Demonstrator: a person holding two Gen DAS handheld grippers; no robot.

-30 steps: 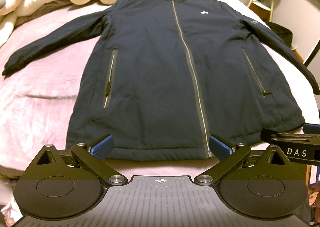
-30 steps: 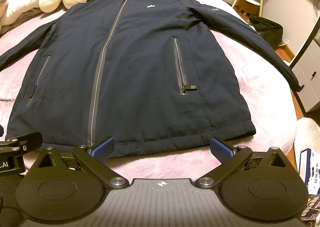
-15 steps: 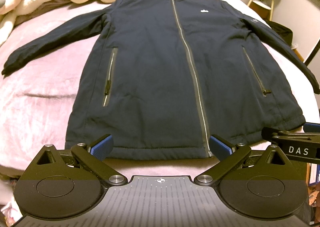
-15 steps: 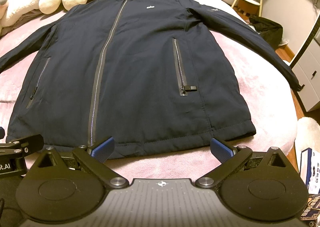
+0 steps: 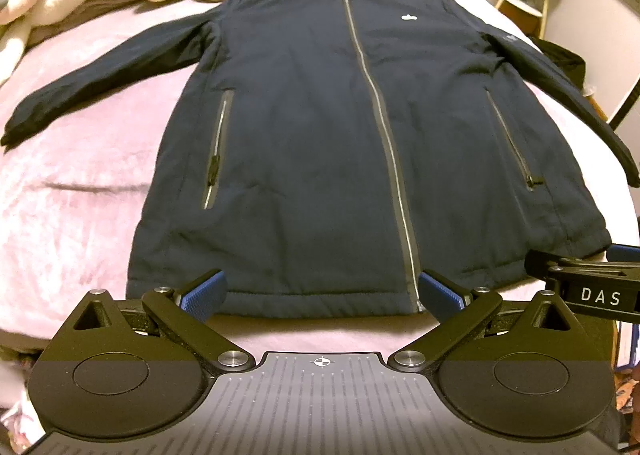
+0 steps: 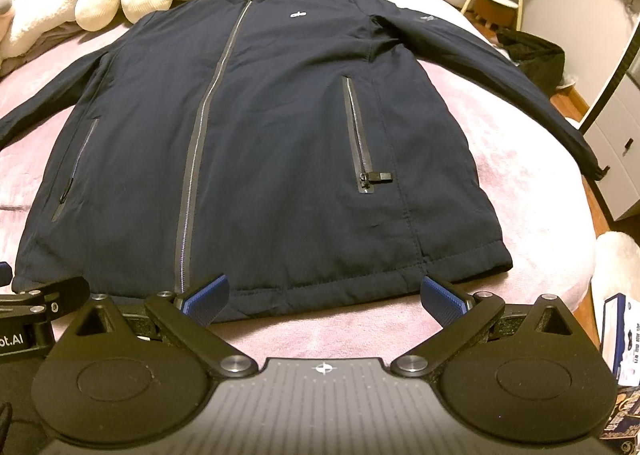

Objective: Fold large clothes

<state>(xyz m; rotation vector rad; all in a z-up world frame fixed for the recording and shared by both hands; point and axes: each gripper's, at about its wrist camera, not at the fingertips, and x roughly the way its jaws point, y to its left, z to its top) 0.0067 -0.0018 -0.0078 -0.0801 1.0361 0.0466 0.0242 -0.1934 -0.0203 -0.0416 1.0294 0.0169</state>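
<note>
The coat (image 5: 320, 143) lies flat and zipped on the pink bed (image 5: 72, 215), collar far, hem nearest, both sleeves spread out — so folding looks not yet begun. The left gripper (image 5: 320, 293) and right gripper (image 6: 324, 297) hover just short of the hem, jaws wide apart and holding nothing; the next move likely calls for reaching a sleeve or hem corner and pinching through padded cloth. The navy shell looks smooth and slightly puffy, with 1 long front zip (image 5: 380, 127) — bulky to crease.

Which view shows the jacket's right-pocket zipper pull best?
The right wrist view: the zipper pull sits near centre, large and sharp on the jacket. The left wrist view shows it small, toward the edge.
</note>
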